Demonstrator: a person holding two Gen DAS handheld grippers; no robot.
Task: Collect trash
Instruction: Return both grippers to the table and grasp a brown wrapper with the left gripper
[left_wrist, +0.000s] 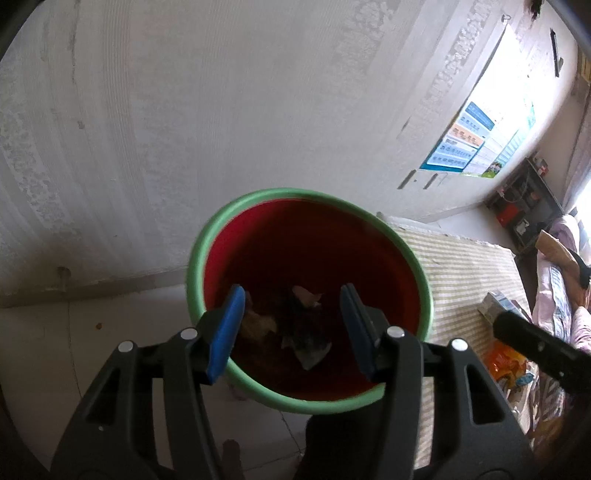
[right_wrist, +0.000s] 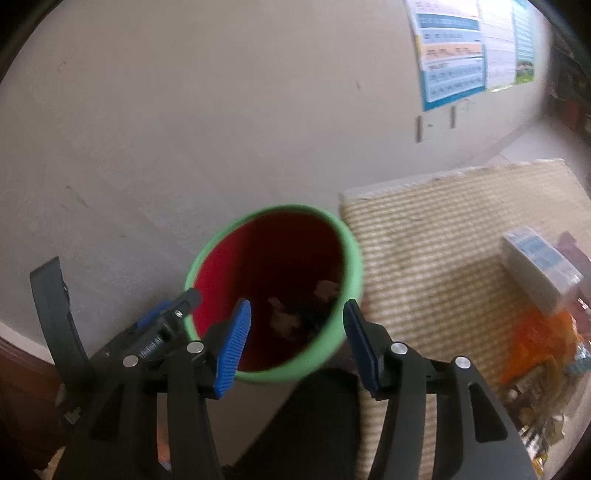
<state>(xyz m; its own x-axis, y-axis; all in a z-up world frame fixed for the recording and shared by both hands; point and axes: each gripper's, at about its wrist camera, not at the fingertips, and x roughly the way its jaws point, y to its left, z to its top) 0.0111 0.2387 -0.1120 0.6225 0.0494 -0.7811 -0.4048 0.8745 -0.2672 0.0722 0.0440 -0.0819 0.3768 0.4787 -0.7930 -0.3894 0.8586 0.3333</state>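
A red bin with a green rim (left_wrist: 195, 258) stands on the floor by the wall and holds crumpled paper scraps (left_wrist: 306, 299). My left gripper (left_wrist: 291, 295) is open and empty right above the bin's mouth. My right gripper (right_wrist: 297, 312) is open and empty over the same bin (right_wrist: 351, 258), with scraps inside (right_wrist: 284, 321). The left gripper's body (right_wrist: 159, 332) shows at the bin's left rim in the right wrist view. An orange wrapper (right_wrist: 532, 343) and a white-blue carton (right_wrist: 535, 269) lie on the striped mat to the right.
A striped woven mat (right_wrist: 424, 229) lies right of the bin; it also shows in the left wrist view (left_wrist: 461, 266). A poster (left_wrist: 476, 136) hangs on the wall. Dark shelves (left_wrist: 524, 203) and pink bedding (left_wrist: 561, 306) are at far right. Pale floor tiles (left_wrist: 55, 332) lie left of the bin.
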